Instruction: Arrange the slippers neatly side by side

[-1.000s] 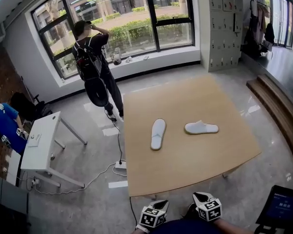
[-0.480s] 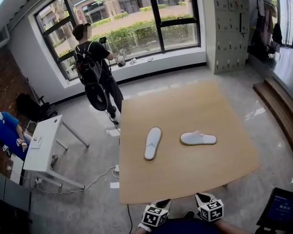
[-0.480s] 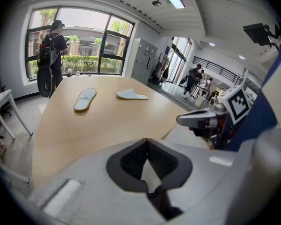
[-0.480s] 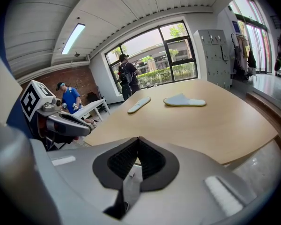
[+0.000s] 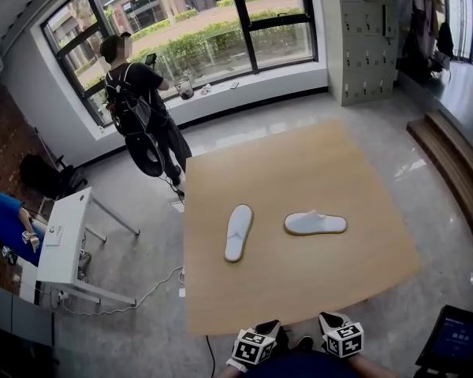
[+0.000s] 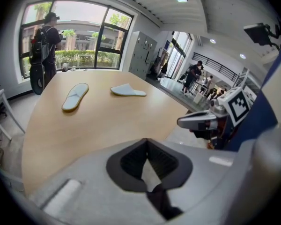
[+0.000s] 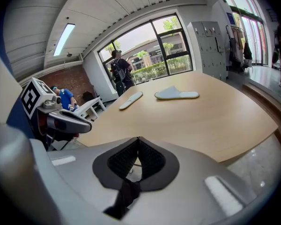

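Head view of a wooden tabletop (image 5: 299,290) carrying two white slippers near its centre. The left slipper (image 5: 238,231) lies lengthwise, pointing away from the wearer. The right slipper (image 5: 315,223) lies crosswise just beside it, roughly at right angles and not touching it. The left tool (image 6: 146,143) and the right tool (image 7: 138,140) sit side by side at the tabletop's near edge, well apart from both slippers. Each has its jaws closed together, with nothing between them. A person with a backpack (image 5: 138,109) stands at the window.
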The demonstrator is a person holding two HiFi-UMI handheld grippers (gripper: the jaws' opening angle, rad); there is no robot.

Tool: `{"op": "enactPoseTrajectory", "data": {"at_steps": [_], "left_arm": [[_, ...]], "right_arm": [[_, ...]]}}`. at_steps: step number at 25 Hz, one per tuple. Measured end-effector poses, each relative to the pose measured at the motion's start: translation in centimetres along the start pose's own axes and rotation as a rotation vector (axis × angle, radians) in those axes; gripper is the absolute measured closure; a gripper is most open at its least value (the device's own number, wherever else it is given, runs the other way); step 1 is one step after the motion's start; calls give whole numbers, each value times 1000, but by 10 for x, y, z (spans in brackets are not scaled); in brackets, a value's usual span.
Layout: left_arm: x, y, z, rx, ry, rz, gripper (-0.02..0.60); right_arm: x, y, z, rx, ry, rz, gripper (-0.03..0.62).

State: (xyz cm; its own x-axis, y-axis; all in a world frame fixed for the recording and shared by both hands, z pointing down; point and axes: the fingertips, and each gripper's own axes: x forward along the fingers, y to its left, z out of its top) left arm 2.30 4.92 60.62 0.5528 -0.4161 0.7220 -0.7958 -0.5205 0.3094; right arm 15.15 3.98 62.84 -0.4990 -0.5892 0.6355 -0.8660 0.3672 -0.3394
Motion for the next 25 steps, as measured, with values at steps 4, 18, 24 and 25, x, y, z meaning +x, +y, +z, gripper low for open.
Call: {"op": "enactPoseTrajectory", "data": {"at_steps": [4, 18, 24, 25], "left_arm": [[12, 7, 29, 24, -8, -42, 578], [39, 75, 95, 12, -37, -124, 578], [48, 119, 103, -74, -67, -117, 578], [47, 126, 103, -80, -69, -110, 578]], "right_arm": [[6, -21, 19, 36, -23, -63, 583], [57, -25, 69, 12, 21, -139, 583], [76, -24, 76, -53, 100, -134, 583], [77, -23, 79, -57, 103, -137, 583]]}}
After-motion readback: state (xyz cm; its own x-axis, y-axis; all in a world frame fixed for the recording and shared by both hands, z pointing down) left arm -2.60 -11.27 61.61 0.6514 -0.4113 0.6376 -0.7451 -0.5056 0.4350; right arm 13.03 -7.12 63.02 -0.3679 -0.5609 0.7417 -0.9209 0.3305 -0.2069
